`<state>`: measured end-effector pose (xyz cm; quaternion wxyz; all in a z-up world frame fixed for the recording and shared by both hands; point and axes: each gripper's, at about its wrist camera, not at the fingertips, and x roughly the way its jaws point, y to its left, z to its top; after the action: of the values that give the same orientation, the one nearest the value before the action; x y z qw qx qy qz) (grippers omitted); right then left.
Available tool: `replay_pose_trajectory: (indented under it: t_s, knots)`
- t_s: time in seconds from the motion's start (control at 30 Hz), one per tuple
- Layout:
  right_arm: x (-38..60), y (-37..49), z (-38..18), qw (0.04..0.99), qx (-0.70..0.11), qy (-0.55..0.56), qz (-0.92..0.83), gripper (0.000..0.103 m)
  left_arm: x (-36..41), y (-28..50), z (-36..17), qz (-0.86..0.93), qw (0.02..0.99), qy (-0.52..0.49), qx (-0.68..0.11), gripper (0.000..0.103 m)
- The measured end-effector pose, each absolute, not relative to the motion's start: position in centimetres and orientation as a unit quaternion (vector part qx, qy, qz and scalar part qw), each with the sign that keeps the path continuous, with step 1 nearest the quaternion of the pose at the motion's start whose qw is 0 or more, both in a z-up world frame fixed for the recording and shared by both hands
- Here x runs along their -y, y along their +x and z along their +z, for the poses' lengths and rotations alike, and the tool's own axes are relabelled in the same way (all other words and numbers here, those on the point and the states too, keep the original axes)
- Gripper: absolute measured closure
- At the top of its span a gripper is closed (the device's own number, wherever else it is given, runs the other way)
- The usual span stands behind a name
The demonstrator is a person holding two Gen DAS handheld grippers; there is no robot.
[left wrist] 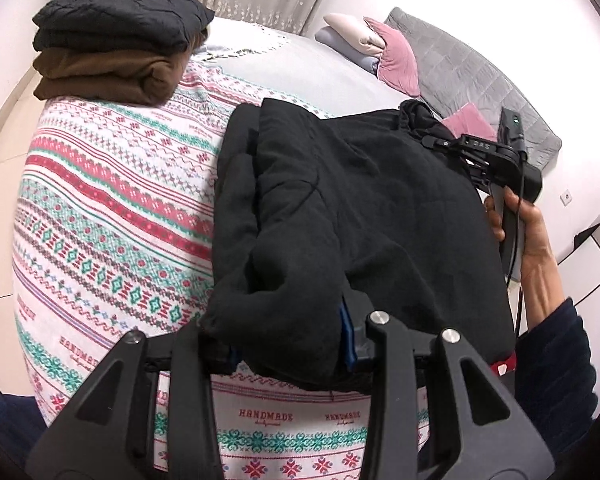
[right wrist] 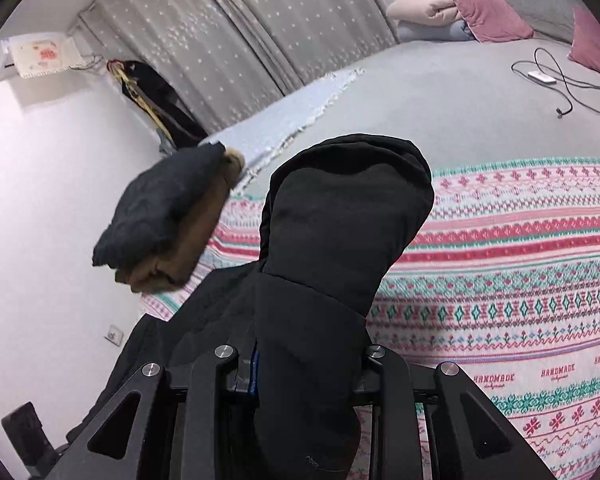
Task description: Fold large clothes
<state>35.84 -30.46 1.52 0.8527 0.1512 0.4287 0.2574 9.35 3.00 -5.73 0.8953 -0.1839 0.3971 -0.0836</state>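
A black hooded garment [left wrist: 360, 216] is shown lying partly folded on a patterned blanket [left wrist: 112, 208] spread over a bed with a grey sheet [right wrist: 440, 96]. The left gripper [left wrist: 288, 344] is seen clenched on a bunched fold at the garment's near edge, dark cloth being pinched between its blue-lined fingers [left wrist: 347, 340]. In the left wrist view the right gripper [left wrist: 434, 143] is seen from the side at the garment's far edge, its handle held in the person's right hand [left wrist: 528, 236]. In the right wrist view the right gripper [right wrist: 304, 364] is seen closed on black fabric, which is draped over and between its fingers; the hood [right wrist: 348, 216] (rounded and standing up from the cloth) is presented just ahead of them.

At the far-left corner of the blanket a stack of folded clothes is shown, a dark grey item [left wrist: 120, 20] resting on a brown one [left wrist: 108, 72]. Pink and cream pillows [left wrist: 384, 48] and a grey quilt [left wrist: 472, 80] are seen at the head of the bed, a cable with a white remote [right wrist: 542, 77] on the sheet, and a star-printed curtain [right wrist: 240, 28] behind.
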Motion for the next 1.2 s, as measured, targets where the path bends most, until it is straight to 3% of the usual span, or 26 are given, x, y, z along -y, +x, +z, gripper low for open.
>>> replay_pose_trajectory:
  t_s: [0.23,0.67,1.2]
  knots:
    - [30.8,37.1,-1.9,0.837,-0.467,0.156,0.239,0.074,-2.4,9.1,-6.0,-0.092,0.896,-0.17,-0.399,0.064]
    - [32.3,35.5,-2.7,0.832,-0.477,0.168,0.227,0.074,-3.3,9.6,-7.1,-0.093,0.891,-0.17,-0.41,0.064]
    - [32.4,37.0,-6.6,0.815,-0.519,0.168,0.195,0.063,-1.9,8.8,-7.9,-0.086,0.899,-0.137,-0.406,0.059]
